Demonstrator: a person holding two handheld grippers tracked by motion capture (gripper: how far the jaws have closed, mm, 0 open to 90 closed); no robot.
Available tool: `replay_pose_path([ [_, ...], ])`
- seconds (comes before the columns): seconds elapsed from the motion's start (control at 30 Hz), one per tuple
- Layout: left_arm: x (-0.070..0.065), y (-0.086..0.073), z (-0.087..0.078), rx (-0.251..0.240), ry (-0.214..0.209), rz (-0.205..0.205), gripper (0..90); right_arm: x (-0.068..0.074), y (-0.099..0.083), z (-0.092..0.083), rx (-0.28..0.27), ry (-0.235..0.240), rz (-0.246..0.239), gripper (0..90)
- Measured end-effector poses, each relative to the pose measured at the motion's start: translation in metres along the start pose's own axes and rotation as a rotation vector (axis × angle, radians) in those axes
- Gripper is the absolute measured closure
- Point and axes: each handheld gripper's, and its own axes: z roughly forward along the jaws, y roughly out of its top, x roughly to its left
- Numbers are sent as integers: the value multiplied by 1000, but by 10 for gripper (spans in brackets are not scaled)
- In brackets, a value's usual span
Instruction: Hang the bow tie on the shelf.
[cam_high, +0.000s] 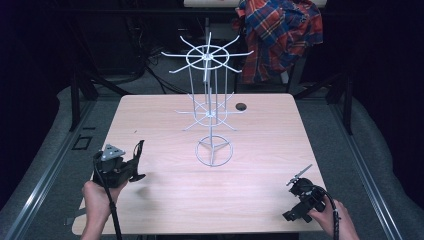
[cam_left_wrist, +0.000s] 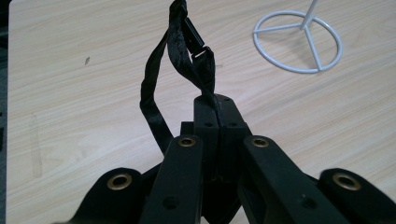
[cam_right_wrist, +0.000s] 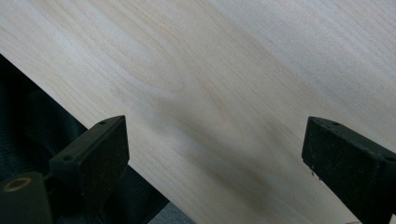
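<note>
My left gripper (cam_high: 131, 165) sits at the table's front left, held in a hand, its jaws pressed together on a black strap (cam_high: 138, 149). In the left gripper view the strap (cam_left_wrist: 189, 56) rises from between the closed fingertips (cam_left_wrist: 217, 116), loops over, and carries a small buckle. My right gripper (cam_high: 299, 196) rests at the front right corner, also in a hand. Its two black jaws (cam_right_wrist: 215, 149) stand wide apart with bare wood between them, over the table's edge. A white wire rack (cam_high: 210, 100) with two tiers of hooks stands mid-table.
The rack's ring base (cam_left_wrist: 306, 29) lies just ahead and right of the strap. The wooden table (cam_high: 260, 135) has a small dark hole (cam_high: 241, 106) near the rack. A plaid shirt (cam_high: 280, 30) hangs behind the table. Dark floor and metal rails surround it.
</note>
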Motion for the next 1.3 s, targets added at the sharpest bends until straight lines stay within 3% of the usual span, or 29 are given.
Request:
replay_pose_path([
  [0.6, -5, 19, 14, -37, -12, -2, 886, 0, -1, 0, 3, -1, 1, 69],
  [0.63, -5, 20, 15, -45, -12, -5, 887, 1, -2, 3, -34, 4, 31, 69],
  [0.7, -5, 22, 16, -45, -15, -3, 886, 1, -2, 3, -36, 4, 32, 69],
  [0.8, -6, 26, 18, -49, -19, -2, 887, -1, 0, -1, 18, -6, -12, 69],
  [0.93, -8, 31, 21, -59, -21, -1, 886, 1, -2, 2, -27, 8, 28, 70],
  [1.0, -9, 34, 22, -67, -27, -1, 886, -1, 0, 0, 11, 2, -6, 69],
  [1.3, -15, 47, 27, -92, -47, 7, 887, -2, -1, -1, 9, -5, -1, 69],
])
